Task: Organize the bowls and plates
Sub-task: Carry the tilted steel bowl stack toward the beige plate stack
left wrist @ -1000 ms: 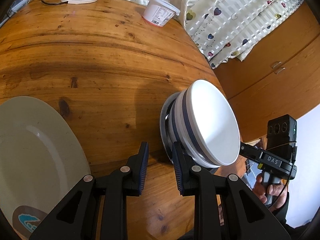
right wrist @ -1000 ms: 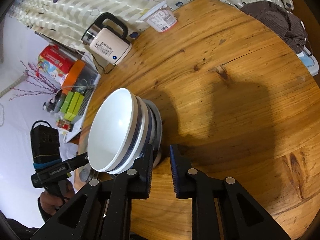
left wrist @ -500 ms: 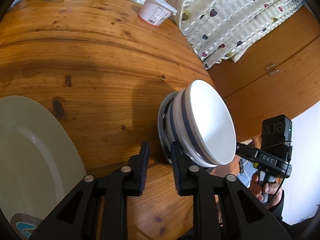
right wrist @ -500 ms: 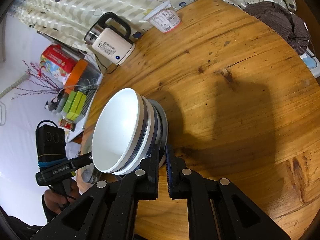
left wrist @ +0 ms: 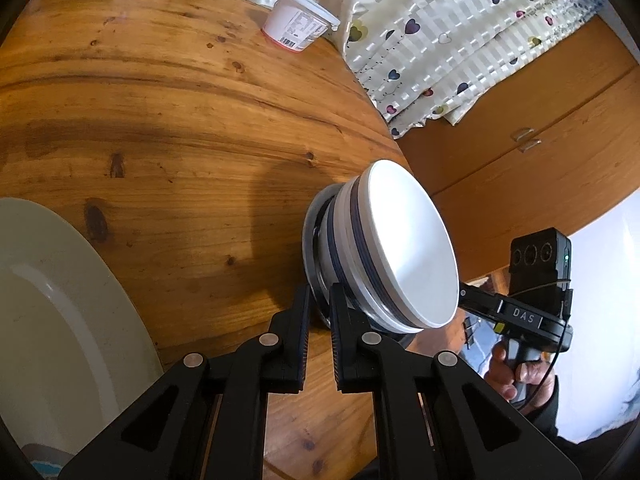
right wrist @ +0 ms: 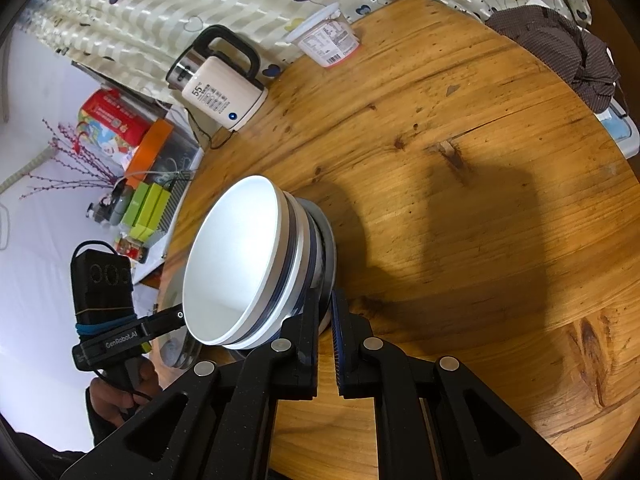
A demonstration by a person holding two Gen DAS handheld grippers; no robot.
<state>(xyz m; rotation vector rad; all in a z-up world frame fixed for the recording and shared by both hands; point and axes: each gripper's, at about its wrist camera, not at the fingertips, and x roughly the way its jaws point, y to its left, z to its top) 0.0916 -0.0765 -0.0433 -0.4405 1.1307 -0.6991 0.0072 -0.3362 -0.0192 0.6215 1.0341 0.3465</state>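
A stack of white bowls with dark blue bands (left wrist: 404, 248) sits on a small grey plate (left wrist: 316, 256) on the round wooden table (left wrist: 168, 120). My left gripper (left wrist: 319, 312) is shut on the rim of that grey plate from one side. My right gripper (right wrist: 325, 312) is shut on the plate's rim (right wrist: 329, 248) from the opposite side, with the bowl stack (right wrist: 240, 264) just left of its fingers. A large cream plate (left wrist: 60, 320) lies on the table to the left in the left wrist view.
A white yoghurt tub (left wrist: 298, 24) and a white electric kettle (right wrist: 218, 84) stand at the table's far edge by the heart-print curtain (left wrist: 460, 32). A dark cloth (right wrist: 560, 48) lies at the far right edge. A wooden cabinet (left wrist: 520, 140) stands beyond the table.
Both grippers have closed from open onto the grey plate's rim under the bowl stack, the right one first. Both have moved in slightly closer to the stack.
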